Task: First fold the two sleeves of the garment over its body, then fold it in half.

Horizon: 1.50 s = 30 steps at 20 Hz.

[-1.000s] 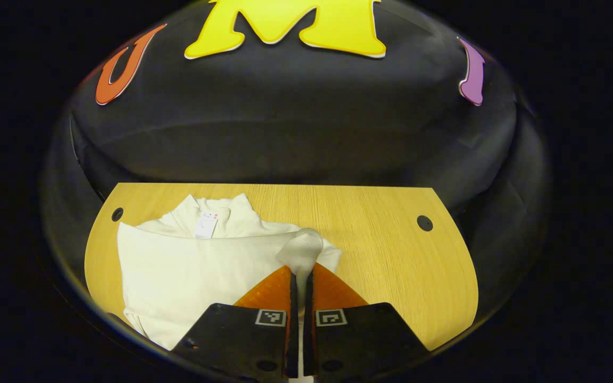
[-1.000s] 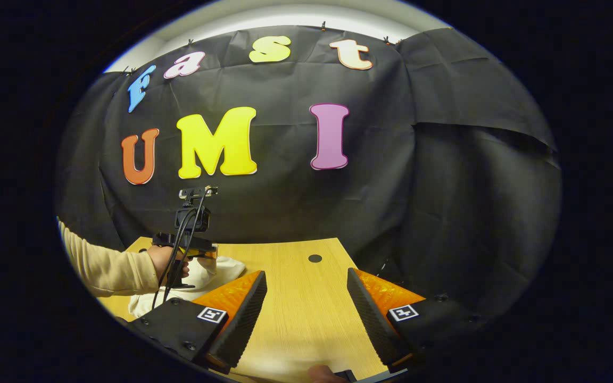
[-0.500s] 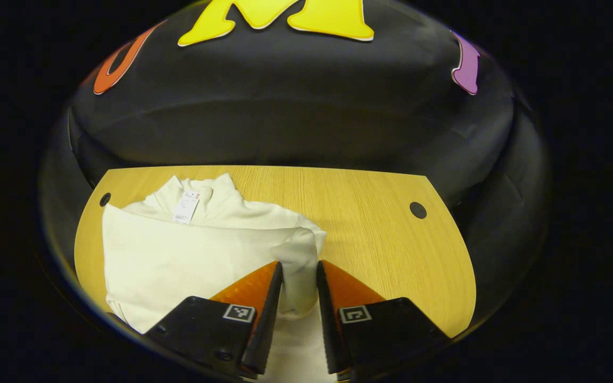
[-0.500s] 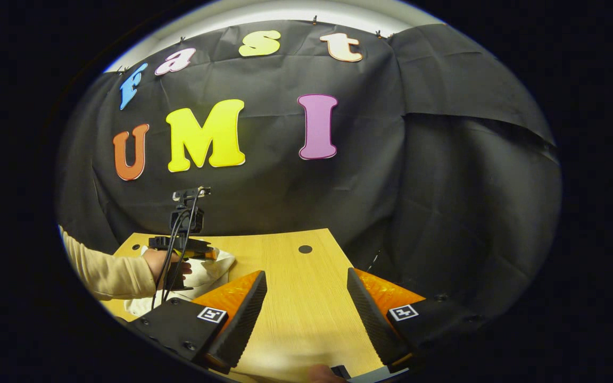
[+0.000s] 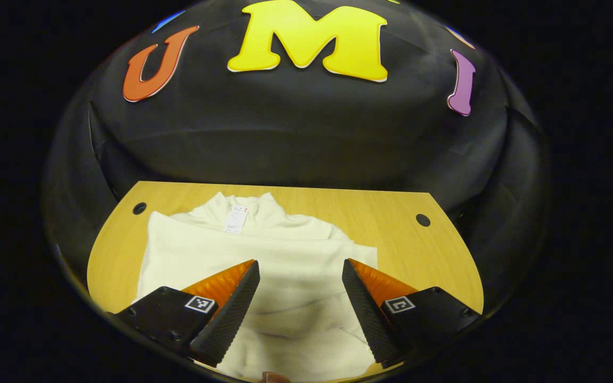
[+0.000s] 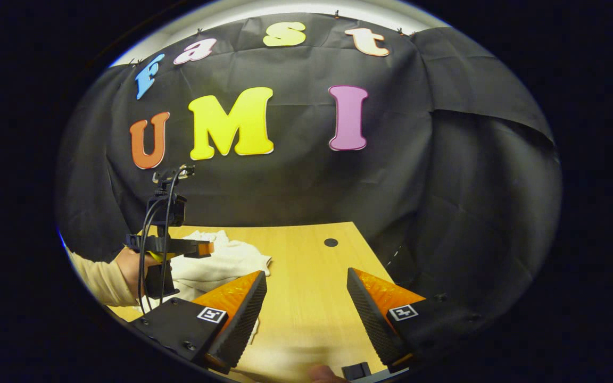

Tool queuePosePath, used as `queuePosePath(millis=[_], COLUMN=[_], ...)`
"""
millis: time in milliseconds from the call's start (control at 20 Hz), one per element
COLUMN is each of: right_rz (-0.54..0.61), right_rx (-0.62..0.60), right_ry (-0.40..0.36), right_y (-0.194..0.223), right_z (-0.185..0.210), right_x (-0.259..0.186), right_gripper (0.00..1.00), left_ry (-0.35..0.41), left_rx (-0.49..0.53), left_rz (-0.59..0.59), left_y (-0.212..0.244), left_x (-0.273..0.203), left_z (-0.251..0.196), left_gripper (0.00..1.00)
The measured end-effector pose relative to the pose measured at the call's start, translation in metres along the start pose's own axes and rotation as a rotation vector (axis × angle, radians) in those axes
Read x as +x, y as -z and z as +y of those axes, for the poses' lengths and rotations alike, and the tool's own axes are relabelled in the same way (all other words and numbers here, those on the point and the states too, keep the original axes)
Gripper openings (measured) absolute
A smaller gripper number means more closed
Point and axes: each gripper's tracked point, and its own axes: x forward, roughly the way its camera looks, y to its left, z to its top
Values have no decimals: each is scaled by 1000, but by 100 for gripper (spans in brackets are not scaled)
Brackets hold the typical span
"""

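Garment (image 5: 264, 255): cream, sleeves folded over body, on tabletop (image 5: 402, 239), collar at 12.
Left tool (image 5: 300, 290): my fingers apart above it.
Right tool (image 6: 306, 303): apart, over bare tabletop.

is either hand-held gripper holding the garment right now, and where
No. The left hand-held gripper is open above the garment; the right hand-held gripper is open over the table.
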Motion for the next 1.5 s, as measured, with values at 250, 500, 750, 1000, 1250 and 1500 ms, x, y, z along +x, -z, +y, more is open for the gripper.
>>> queuePosePath(millis=[250, 500, 750, 1000, 1250, 1500], right_rz=[79, 198, 354, 545, 670, 778], right_rx=[-11, -65, -124, -117, -137, -138], right_ry=[-67, -103, -111, -83, -64, -21], right_y=[29, 80, 147, 208, 253, 279], right_z=[57, 104, 135, 147, 165, 169], right_x=[21, 44, 66, 79, 94, 99], right_gripper=[94, 94, 94, 94, 94, 94], left_ry=[-58, -152, -242, -298, -235, -221], left_rx=[-21, -61, -82, -136, -259, -291], left_rz=[25, 85, 146, 246, 339, 449], left_y=[47, 110, 163, 218, 244, 266], left_x=[-38, -66, -89, -107, -102, -92], left_z=[70, 146, 206, 250, 241, 242], left_gripper=[99, 99, 99, 99, 99, 99])
